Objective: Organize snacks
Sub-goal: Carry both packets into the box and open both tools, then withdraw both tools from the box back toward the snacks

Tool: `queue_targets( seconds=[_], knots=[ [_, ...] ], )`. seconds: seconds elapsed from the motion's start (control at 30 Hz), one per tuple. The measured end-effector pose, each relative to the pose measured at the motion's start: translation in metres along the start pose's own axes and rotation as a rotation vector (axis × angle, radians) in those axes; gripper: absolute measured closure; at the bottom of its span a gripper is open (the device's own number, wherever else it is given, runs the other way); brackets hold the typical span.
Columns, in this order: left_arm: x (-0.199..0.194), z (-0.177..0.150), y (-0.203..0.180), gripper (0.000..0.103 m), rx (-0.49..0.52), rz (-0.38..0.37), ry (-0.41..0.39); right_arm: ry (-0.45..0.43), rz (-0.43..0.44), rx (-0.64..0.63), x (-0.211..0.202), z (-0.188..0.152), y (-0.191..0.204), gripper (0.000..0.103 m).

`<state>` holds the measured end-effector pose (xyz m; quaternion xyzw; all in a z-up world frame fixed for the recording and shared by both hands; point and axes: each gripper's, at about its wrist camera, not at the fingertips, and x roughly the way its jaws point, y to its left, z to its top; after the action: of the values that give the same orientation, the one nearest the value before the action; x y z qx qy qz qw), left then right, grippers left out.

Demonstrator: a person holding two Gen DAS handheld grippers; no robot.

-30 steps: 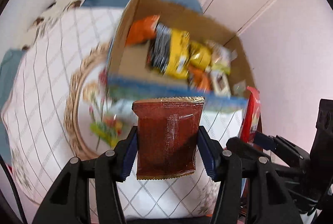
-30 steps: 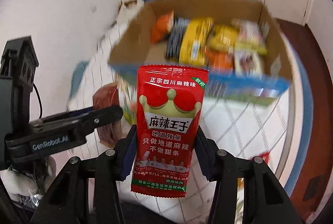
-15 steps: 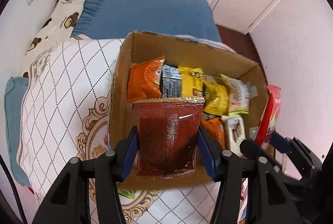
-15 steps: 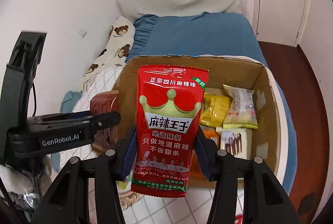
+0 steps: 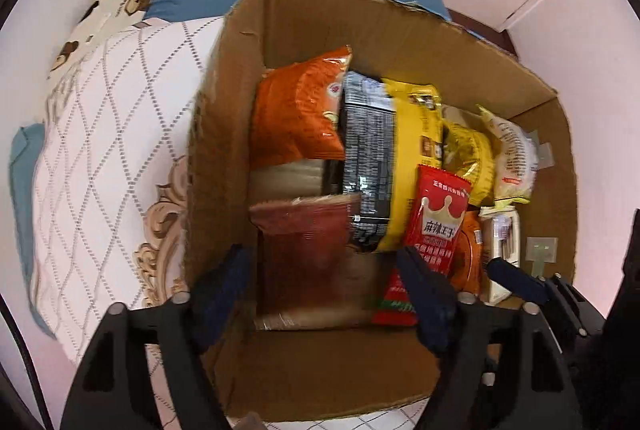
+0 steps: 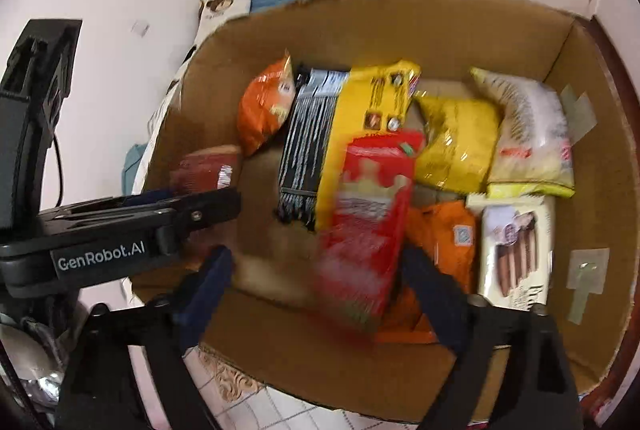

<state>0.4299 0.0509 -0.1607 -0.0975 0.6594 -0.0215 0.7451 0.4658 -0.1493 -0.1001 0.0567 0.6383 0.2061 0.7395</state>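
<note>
Both your tools, left tool [image 5: 328, 290] and right tool [image 6: 320, 294], are opening wide; the brown packet [image 5: 308, 254] and red packet [image 6: 368, 226], gripped a second ago, drop into the box [image 6: 600, 158] (two more snacks filed).

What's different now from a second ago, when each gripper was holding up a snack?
Both grippers came down over the cardboard box and are opening: the brown packet and red packet are loose between the jaws, dropping in. The other snacks in the box stayed put.
</note>
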Motion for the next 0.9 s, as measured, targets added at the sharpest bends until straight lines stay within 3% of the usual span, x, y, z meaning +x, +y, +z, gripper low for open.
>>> queue_targets(
  seconds=[0.17, 0.47, 0.9],
  knots=[
    [-0.004, -0.005, -0.009, 0.017, 0.024, 0.019, -0.017, 0.019, -0.038, -0.009, 0.002, -0.004, 0.000, 0.004],
    [-0.014, -0.024, -0.005, 0.017, -0.004, 0.021, -0.072, -0.052, -0.196, -0.006, -0.026, -0.019, -0.014, 0.004],
    [-0.043, -0.058, -0.021, 0.017, 0.041, 0.056, -0.192, -0.139, -0.256, 0.029, -0.070, -0.047, -0.027, 0.004]
  ],
)
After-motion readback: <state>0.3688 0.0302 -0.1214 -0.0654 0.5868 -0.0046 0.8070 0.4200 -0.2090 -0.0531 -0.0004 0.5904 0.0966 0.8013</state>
